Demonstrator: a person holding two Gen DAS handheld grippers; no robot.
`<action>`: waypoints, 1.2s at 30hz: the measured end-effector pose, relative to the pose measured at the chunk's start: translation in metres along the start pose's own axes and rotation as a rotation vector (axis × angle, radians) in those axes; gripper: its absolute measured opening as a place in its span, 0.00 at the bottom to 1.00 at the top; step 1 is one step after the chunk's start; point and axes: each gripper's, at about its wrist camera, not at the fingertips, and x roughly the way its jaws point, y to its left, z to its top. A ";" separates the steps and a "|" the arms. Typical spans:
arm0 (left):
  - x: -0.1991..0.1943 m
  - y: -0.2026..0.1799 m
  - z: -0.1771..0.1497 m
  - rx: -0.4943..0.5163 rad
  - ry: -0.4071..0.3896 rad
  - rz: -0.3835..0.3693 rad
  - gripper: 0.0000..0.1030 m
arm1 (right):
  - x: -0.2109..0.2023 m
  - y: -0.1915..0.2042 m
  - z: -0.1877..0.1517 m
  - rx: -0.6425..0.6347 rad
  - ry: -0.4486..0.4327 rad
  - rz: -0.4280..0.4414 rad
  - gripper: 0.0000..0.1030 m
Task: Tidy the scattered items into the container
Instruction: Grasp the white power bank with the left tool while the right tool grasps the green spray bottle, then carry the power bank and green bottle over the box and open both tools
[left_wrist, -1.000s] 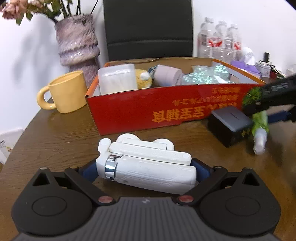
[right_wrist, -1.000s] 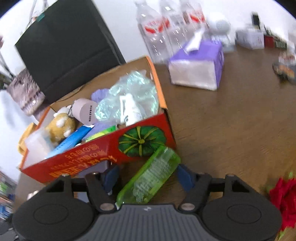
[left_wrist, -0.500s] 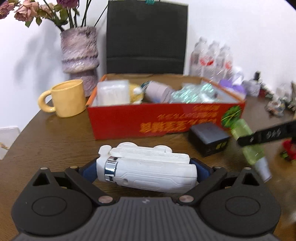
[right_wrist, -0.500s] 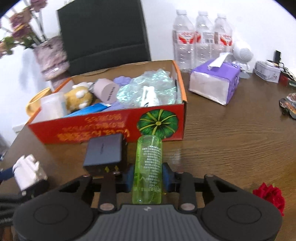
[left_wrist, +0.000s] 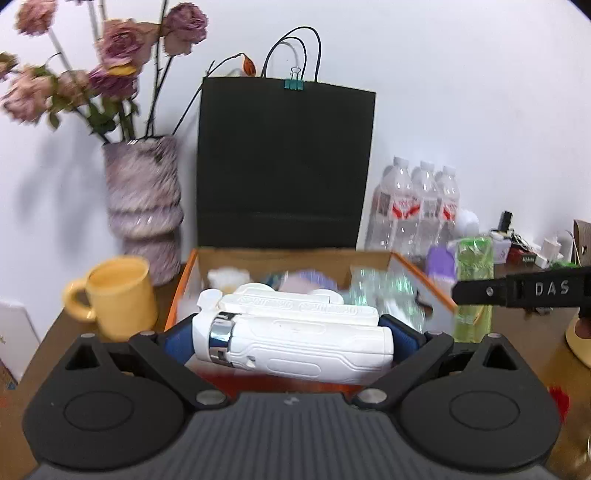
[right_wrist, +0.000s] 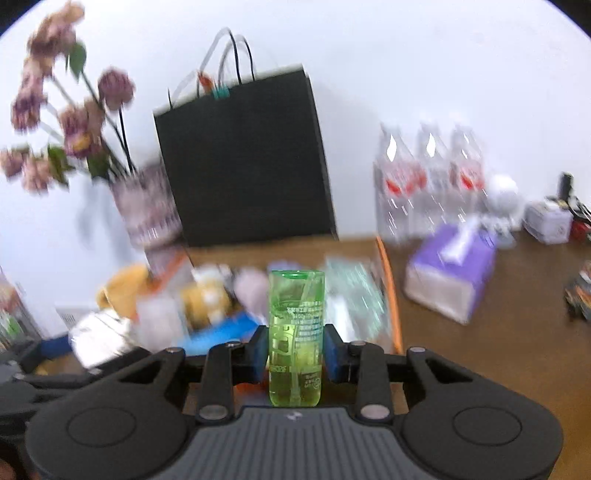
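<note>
Left gripper (left_wrist: 291, 341): I have it clamped across the long sides of the white device (left_wrist: 291, 338), jaws wide, pads pressing both ends.
Right gripper (right_wrist: 295, 354): I hold it closed to a narrow gap on the green bottle (right_wrist: 296, 332), pads on the lower body, bottle upright.
Position: both items ride above the near wall of the box (left_wrist: 424, 282), clear of the table (right_wrist: 498, 354).
Device handling: I judge it rigid, moderately heavy, smooth plastic; the chrome ring end looks slippery, so I keep to the flat flanks.
Bottle handling: I judge it light, clear, thin-walled and slick; it may pivot in the pads, so a mid-body hold suits it better than the cap end.
Box contents: crowded and blurred; crinkled plastic on the right, pale items on the left; free room is hard to judge.
Surroundings: mug (left_wrist: 118, 295) left of the box, vase (left_wrist: 144, 206) far left, black bag (left_wrist: 284, 166) behind, water bottles (right_wrist: 428, 177) and tissue pack (right_wrist: 450, 273) to the right.
Obstruction: the two grippers sit close together over the box; I see a risk of collision on lowering.
</note>
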 end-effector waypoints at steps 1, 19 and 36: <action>0.010 -0.001 0.008 0.011 0.004 0.017 0.98 | 0.003 0.002 0.011 0.004 -0.014 0.014 0.29; 0.135 -0.030 0.008 0.138 0.181 0.095 0.98 | 0.159 -0.020 0.051 0.090 0.186 0.006 0.32; 0.114 -0.009 0.017 0.004 0.293 -0.062 1.00 | 0.144 -0.013 0.047 -0.026 0.295 -0.156 0.91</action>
